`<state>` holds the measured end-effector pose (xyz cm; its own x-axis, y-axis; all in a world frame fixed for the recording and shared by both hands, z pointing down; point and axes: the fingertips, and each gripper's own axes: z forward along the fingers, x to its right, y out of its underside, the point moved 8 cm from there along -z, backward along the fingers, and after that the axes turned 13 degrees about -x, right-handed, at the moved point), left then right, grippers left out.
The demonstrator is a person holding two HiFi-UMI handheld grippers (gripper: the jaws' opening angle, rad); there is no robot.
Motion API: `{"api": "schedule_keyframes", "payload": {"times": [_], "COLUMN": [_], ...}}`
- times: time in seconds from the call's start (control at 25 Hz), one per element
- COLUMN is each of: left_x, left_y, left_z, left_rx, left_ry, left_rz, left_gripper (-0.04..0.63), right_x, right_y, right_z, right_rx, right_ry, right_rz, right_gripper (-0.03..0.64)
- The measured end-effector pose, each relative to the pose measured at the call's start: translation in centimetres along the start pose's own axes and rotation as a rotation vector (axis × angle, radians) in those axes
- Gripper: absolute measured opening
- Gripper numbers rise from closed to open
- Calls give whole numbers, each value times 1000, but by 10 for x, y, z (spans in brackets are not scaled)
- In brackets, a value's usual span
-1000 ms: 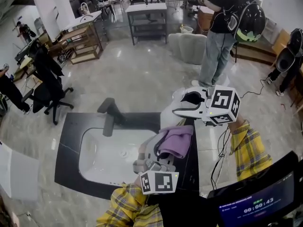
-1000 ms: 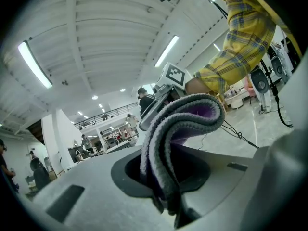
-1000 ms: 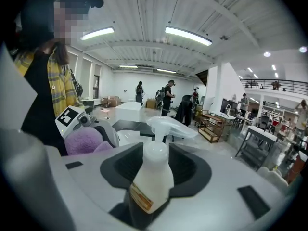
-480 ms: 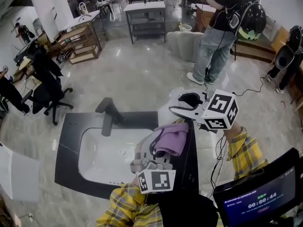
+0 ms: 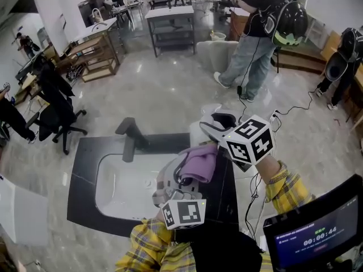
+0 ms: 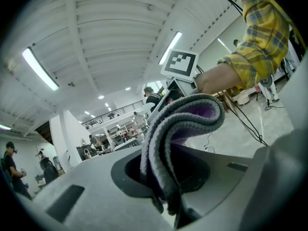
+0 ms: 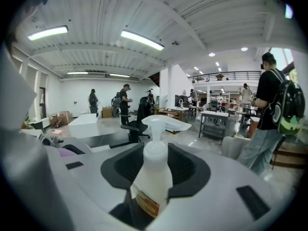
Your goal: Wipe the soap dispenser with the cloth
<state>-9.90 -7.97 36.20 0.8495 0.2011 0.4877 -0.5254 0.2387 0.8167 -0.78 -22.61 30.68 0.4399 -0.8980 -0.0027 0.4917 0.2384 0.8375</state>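
**Bottle and cloth both in hand, contact between them uncertain**

The pick-up part of the job looks done. The right gripper [image 5: 220, 128] holds the soap dispenser [image 7: 153, 170] up off the dark countertop [image 5: 85, 152], over the counter's right end and beside the white sink [image 5: 108, 200]. The left gripper [image 5: 178, 179] carries the cloth [image 6: 182, 126], raised just beside the right gripper on its left.

As I judge it, what remains is the wiping itself, or most of it. In the right gripper view, the side of the bottle facing the camera and its pump head are bare. Only a sliver of purple shows off to the left, apart from the bottle. In the head view the cloth lies against or just short of the right gripper's jaws. The bottle is mostly hidden behind them there, so I cannot tell whether the cloth touches its far side. No view shows how much of the surface has been cleaned.

Right gripper: the jaws stand fairly wide and are clamped on the lower body of the dispenser, one on each side. The label sits at the grip, and the neck and pump rise clear beyond it.

Left gripper: the jaws are pinched nearly together on the lower end of the folded cloth, which is grey outside and purple inside. Its loop stands up out of the grip and touches nothing else in that view.
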Motion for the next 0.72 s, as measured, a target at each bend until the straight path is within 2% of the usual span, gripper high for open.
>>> {"api": "schedule_keyframes", "payload": {"times": [0.24,0.52,0.72], "left_x": [-3,-9,-11], "left_y": [8,-1,-9], "left_z": [-3,-10,-10], "left_rx": [-10,5,23], "left_ry": [-25,-47,-57], "left_rz": [15,20,39], "left_gripper": [72,72,72], "right_x": [-9,-6,-1], "right_y": [6,11,15], "right_z": [0,-10,-31], "right_rx": [15,74,131], "right_ry": [101,34,23], "right_rz": [72,138,177], "right_gripper": [145,156,166]}}
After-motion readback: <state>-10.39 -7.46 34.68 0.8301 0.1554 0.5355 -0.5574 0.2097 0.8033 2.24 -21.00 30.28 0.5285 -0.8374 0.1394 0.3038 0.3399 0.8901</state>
